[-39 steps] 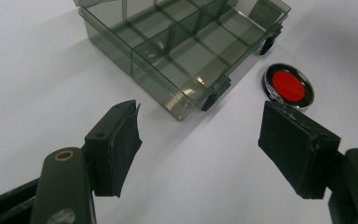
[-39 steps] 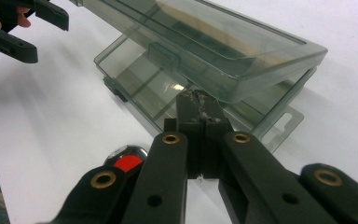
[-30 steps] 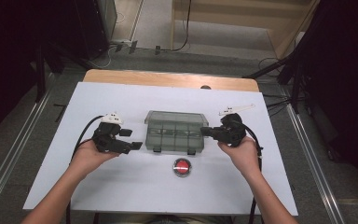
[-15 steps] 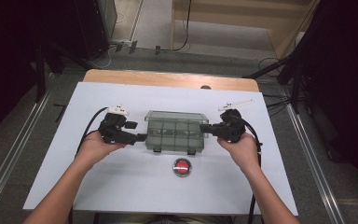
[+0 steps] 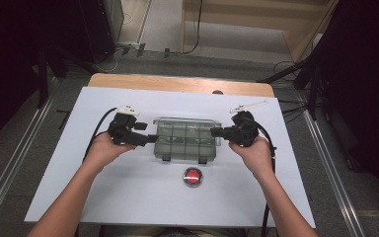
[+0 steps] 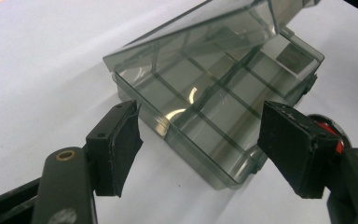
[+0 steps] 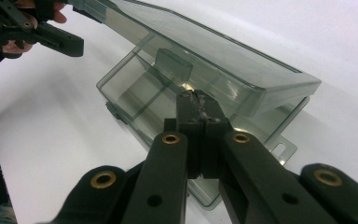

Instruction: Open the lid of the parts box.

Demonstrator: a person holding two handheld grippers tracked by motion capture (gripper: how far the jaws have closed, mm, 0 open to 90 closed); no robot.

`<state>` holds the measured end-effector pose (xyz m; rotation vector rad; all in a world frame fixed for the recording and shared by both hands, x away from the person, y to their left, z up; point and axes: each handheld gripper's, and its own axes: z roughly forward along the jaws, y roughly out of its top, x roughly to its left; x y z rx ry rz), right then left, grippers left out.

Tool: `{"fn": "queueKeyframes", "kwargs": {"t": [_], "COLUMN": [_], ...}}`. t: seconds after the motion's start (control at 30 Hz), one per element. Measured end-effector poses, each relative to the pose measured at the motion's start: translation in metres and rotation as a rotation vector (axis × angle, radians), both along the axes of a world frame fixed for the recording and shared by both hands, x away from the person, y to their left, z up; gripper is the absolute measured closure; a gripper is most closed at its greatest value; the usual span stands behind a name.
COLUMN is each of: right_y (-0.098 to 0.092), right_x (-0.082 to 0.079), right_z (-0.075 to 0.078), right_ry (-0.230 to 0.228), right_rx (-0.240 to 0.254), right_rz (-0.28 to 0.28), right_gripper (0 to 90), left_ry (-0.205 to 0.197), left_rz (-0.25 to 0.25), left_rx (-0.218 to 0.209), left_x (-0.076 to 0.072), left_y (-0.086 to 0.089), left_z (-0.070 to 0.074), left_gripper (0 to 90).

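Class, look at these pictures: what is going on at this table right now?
A person works at a white table with a hand-held gripper in each hand. The left hand-held gripper is open at one end of a clear compartment box. The right hand-held gripper is shut at the other end, under the partly raised lid. A red button sits nearby.

The high view is looking forward and down over the whole white surface from above. Both gripper views are looking along their jaws, close up, sharing the compartment box.
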<state>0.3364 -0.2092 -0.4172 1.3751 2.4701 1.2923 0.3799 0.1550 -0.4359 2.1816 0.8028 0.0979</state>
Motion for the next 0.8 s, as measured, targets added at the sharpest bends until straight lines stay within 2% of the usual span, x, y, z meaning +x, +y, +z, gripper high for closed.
{"fn": "queueKeyframes", "kwargs": {"t": [0.17, 0.23, 0.3, 0.47, 0.5, 0.67, 0.8], "right_y": [-0.001, -0.002, -0.002, -0.003, -0.003, -0.004, -0.003], "right_x": [0.003, 0.005, 0.005, 0.006, 0.006, 0.006, 0.005], "right_z": [0.002, 0.002, 0.002, 0.0, 0.0, -0.002, -0.003], "right_ry": [-0.006, -0.011, -0.014, -0.015, -0.017, -0.03, -0.051], "right_rx": [0.007, 0.003, 0.005, 0.006, 0.007, 0.01, 0.01], "right_rz": [-0.015, -0.016, -0.018, -0.026, -0.026, -0.033, -0.045], "right_gripper": [90.0, 90.0, 90.0, 90.0, 90.0, 90.0, 90.0], "left_ry": [-0.006, -0.01, -0.014, -0.006, -0.005, -0.027, -0.027], "left_rz": [0.005, 0.016, 0.018, 0.038, 0.042, 0.05, 0.054], "left_rx": [-0.005, -0.007, -0.003, -0.031, -0.033, -0.03, -0.048], "left_x": [0.008, 0.011, 0.015, 0.023, 0.024, 0.027, 0.032], "left_y": [-0.005, -0.007, -0.008, -0.008, -0.008, -0.009, -0.01], "left_z": [0.001, 0.001, 0.0, -0.002, -0.002, -0.004, -0.007], "left_gripper": [31.5, 35.8, 36.0, 39.2, 42.1, 46.6, 49.8]}}
